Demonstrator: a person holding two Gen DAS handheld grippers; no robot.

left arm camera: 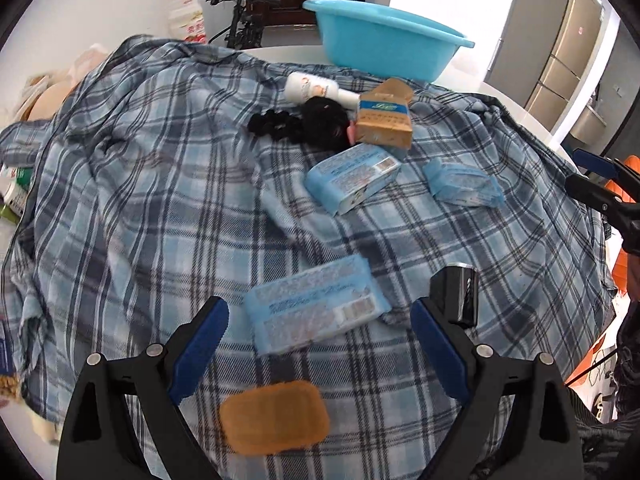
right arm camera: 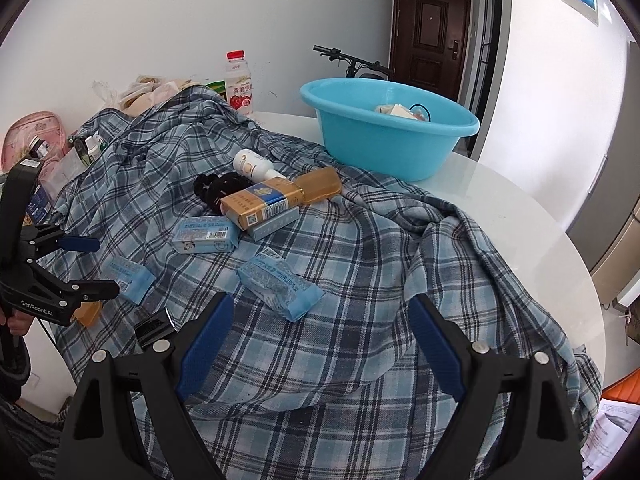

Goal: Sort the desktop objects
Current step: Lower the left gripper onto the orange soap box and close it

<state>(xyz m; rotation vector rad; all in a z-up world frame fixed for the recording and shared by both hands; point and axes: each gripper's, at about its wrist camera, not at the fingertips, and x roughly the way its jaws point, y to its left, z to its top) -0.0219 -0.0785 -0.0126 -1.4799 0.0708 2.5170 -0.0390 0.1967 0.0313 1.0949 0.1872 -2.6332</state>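
Several things lie on a blue plaid shirt [left arm camera: 140, 200] spread over the white table. My left gripper [left arm camera: 320, 344] is open, with a blue tissue pack [left arm camera: 316, 312] just ahead between its fingers and an orange pad [left arm camera: 274, 418] below it. Another tissue pack [left arm camera: 352, 178], a crumpled blue pack [left arm camera: 460, 184], a tan box [left arm camera: 386, 118], a black hair tie [left arm camera: 304, 122] and a white bottle [left arm camera: 316, 88] lie farther off. My right gripper [right arm camera: 320, 344] is open and empty over the shirt [right arm camera: 360, 280], near a blue pack [right arm camera: 280, 280].
A blue basin [right arm camera: 384, 128] with a few items inside stands at the table's far right; it also shows in the left wrist view [left arm camera: 380, 40]. A red-capped drink bottle [right arm camera: 239, 84], bags and small bottles crowd the far left. A small black object [left arm camera: 460, 292] lies by the left gripper's right finger.
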